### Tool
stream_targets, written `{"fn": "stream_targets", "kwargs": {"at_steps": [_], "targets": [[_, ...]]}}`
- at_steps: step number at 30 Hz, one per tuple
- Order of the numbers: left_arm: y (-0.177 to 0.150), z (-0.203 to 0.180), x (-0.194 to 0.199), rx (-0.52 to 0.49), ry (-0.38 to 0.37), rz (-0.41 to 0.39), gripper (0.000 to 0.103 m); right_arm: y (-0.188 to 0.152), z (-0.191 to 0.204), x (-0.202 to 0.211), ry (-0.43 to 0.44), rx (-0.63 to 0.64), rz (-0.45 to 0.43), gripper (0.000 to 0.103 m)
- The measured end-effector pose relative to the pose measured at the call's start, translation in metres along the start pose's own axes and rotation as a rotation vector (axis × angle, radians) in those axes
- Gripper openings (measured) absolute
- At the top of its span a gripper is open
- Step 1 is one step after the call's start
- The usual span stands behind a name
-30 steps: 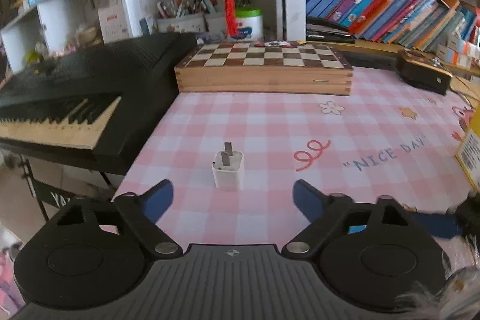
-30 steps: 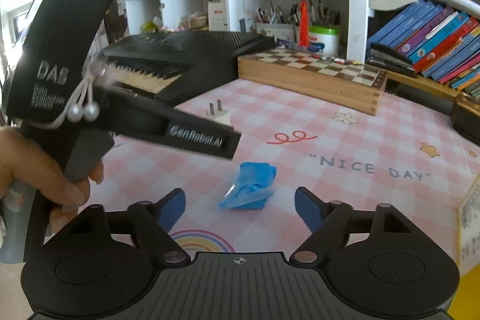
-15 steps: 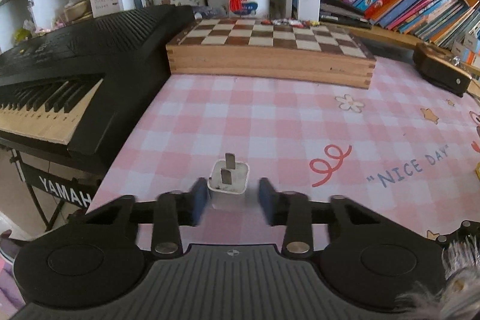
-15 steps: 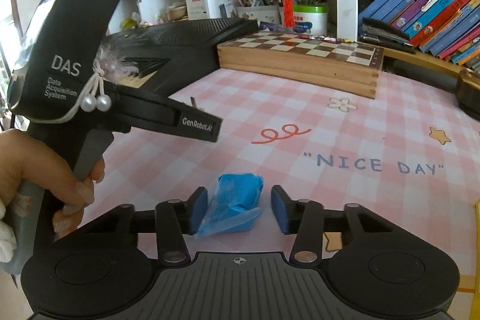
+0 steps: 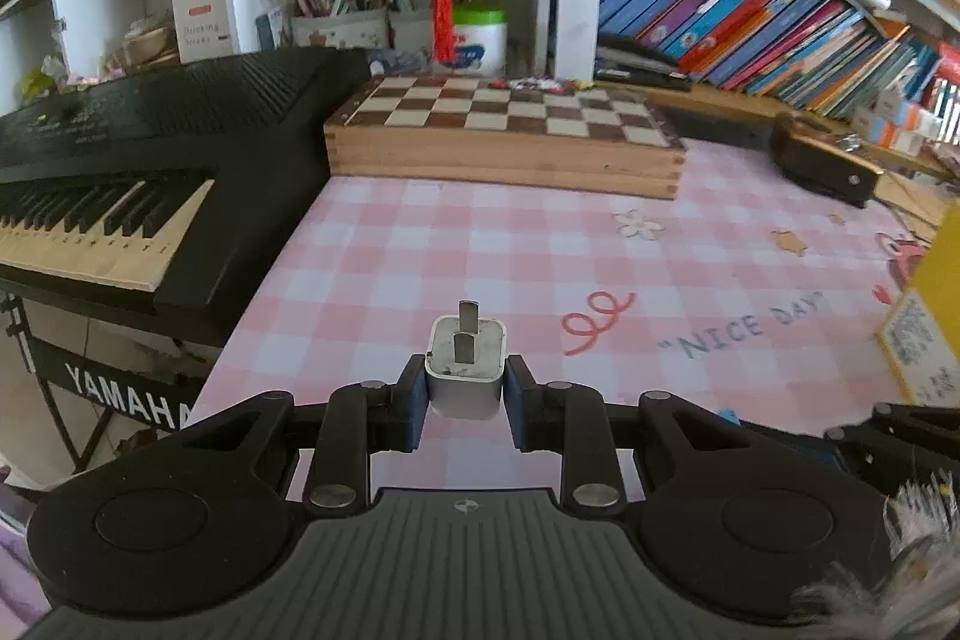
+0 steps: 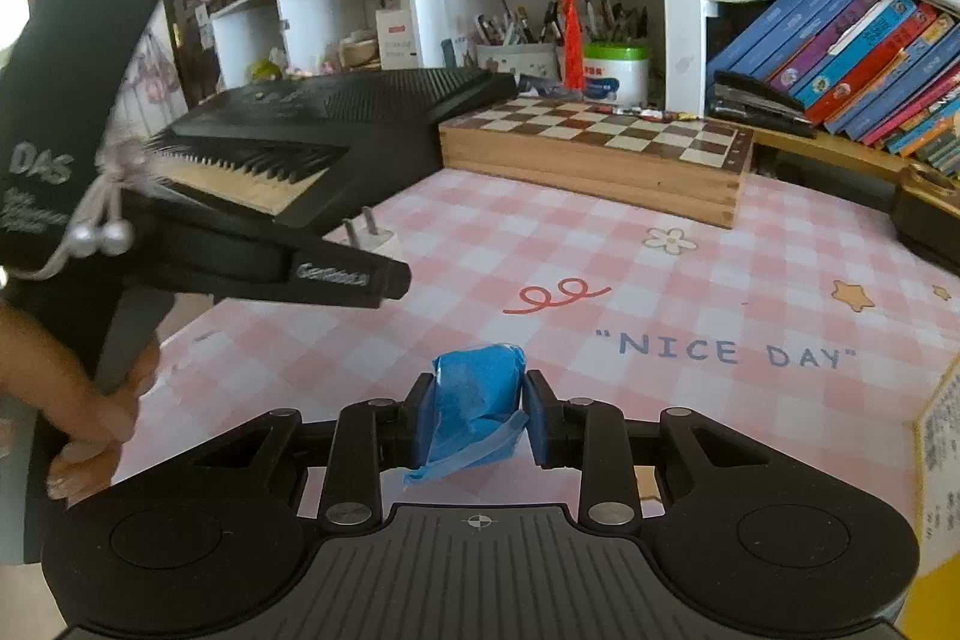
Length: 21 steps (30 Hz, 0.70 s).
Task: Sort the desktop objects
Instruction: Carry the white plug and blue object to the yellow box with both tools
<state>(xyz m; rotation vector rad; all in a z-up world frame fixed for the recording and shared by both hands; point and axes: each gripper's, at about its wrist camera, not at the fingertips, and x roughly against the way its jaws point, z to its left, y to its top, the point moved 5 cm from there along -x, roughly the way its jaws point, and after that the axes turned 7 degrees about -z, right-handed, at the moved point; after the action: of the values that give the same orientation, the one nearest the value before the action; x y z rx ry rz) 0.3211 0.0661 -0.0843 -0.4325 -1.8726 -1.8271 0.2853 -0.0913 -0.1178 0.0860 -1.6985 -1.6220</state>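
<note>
A white charger plug (image 5: pixel 467 361) stands prongs-up near the left edge of the pink checked tablecloth (image 5: pixel 540 250). My left gripper (image 5: pixel 465 388) has its jaws closing on it, and the blue pads press both its sides. In the right wrist view the plug (image 6: pixel 379 239) peeks out behind the left gripper (image 6: pixel 390 280), which a hand (image 6: pixel 90 430) holds. A crumpled blue packet (image 6: pixel 477 388) sits between the pads of my right gripper (image 6: pixel 477 409), whose jaws are closing and squeezing it on both sides.
A black keyboard (image 5: pixel 150 148) overhangs the table's left edge. A wooden chessboard box (image 5: pixel 504 142) lies at the back, with shelves of books (image 5: pixel 750 16) and pen pots behind it. A dark case (image 5: pixel 822 160) and a yellow box (image 5: pixel 930 316) sit at the right.
Both grippers went from wide open to closed. The left one moved up to the plug and clamped it; the right one clamped the blue packet.
</note>
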Motion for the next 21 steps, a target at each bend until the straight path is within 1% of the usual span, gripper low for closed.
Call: {"fn": "stream_targets", "kwargs": {"at_steps": [3,9,16,21], "targets": [[-0.002,0.000,0.020,0.019,-0.014,-0.021,0.024,0.002,-0.001,0.012,-0.005,-0.010,-0.010,0.030],[-0.008,-0.011,0.064,0.025,-0.059,-0.050,0.024,0.007,-0.004,0.040,-0.009,-0.027,-0.032,0.029],[-0.024,-0.023,0.108,0.027,-0.087,-0.065,0.024,0.008,0.000,0.070,-0.020,-0.029,-0.051,0.029],[-0.036,-0.026,0.137,0.073,-0.100,-0.077,0.024,0.008,0.005,0.092,-0.014,-0.037,-0.058,0.029]]}}
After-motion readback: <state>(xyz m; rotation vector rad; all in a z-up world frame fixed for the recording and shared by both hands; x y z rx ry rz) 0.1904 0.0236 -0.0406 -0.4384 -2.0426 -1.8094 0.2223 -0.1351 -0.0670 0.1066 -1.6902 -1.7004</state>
